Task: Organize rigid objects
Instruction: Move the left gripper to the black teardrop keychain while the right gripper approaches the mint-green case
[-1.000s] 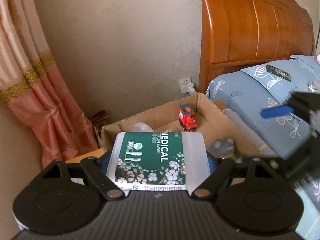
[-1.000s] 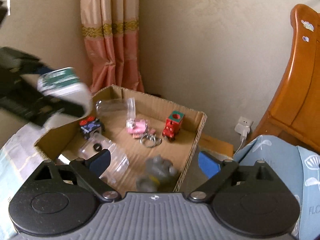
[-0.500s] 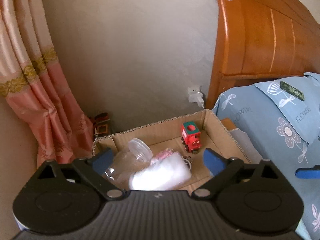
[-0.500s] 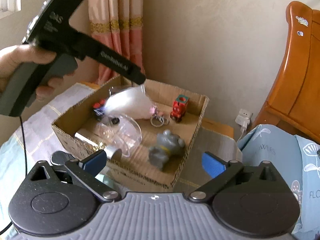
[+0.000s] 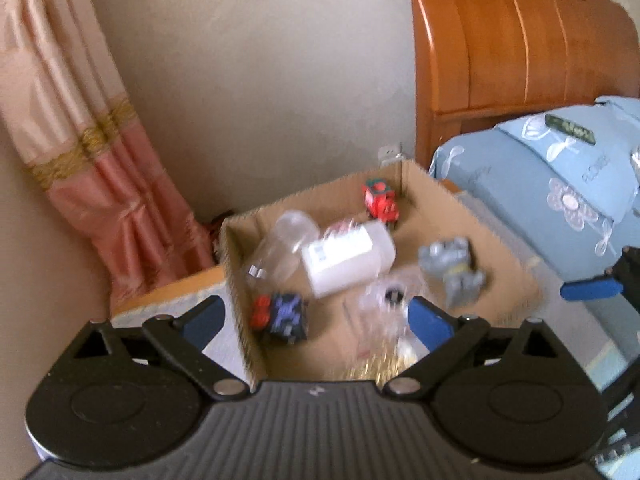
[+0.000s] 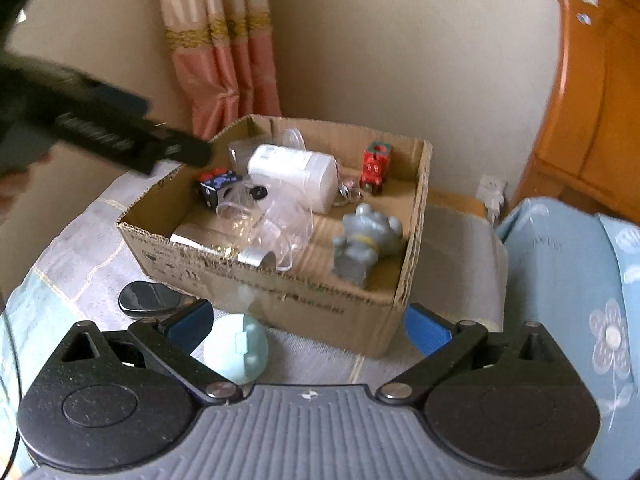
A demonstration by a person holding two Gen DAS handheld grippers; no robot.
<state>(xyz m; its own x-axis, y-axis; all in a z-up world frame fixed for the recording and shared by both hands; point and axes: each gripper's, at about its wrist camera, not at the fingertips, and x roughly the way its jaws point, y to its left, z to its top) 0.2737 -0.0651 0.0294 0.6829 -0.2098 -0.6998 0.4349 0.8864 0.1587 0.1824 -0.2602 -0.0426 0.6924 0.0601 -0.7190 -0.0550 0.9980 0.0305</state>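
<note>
Both my jaws gape empty; white plastic swab tub (image 5: 347, 258) ahead in brown cardboard box (image 5: 496, 248), label too blurry.

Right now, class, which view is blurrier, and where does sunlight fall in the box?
Left wrist view: motion blur smears the tub and box. Right wrist view: sharper, the left gripper streaked; sunlight stripes the box floor by the grey toy.

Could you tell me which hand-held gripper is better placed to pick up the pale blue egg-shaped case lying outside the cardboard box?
Probably the right hand-held gripper: it is open, and the pale blue egg-shaped case lies just ahead of its left finger, outside the cardboard box. The left hand-held gripper, also open and empty, points into the box.
</note>
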